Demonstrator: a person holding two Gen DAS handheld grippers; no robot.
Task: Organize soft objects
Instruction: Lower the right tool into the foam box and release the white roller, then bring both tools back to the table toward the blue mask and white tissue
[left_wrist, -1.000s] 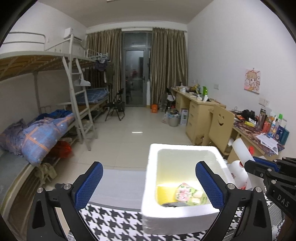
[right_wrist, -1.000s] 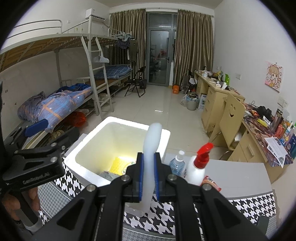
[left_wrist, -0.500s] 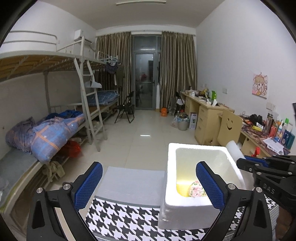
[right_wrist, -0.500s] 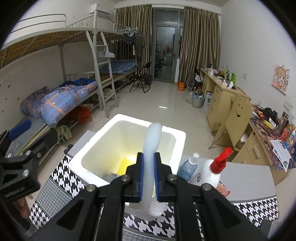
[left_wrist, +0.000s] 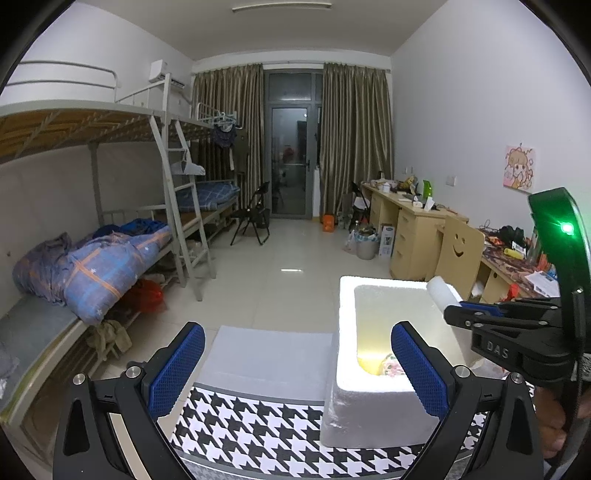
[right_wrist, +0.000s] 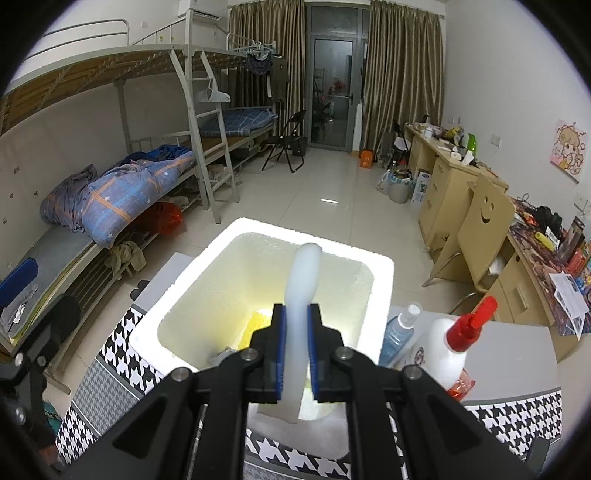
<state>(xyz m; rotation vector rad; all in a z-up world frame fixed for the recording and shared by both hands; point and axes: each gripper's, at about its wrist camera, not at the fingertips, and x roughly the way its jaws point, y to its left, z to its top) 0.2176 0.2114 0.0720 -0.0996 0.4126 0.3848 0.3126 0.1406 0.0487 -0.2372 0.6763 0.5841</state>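
Closer over the foam box, right gripper clamps white foam sheet, hiding box contents; left gripper gapes.

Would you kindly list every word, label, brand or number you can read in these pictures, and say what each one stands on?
"DAS": embossed on the black body of the right gripper, seen from the left wrist camera.
Label on the white spray bottle: print too blurred to read.
Label on the clear bottle: too small to read.
Cartoon poster on the wall: no text that I can read.
Papers on the desk: too small to read.
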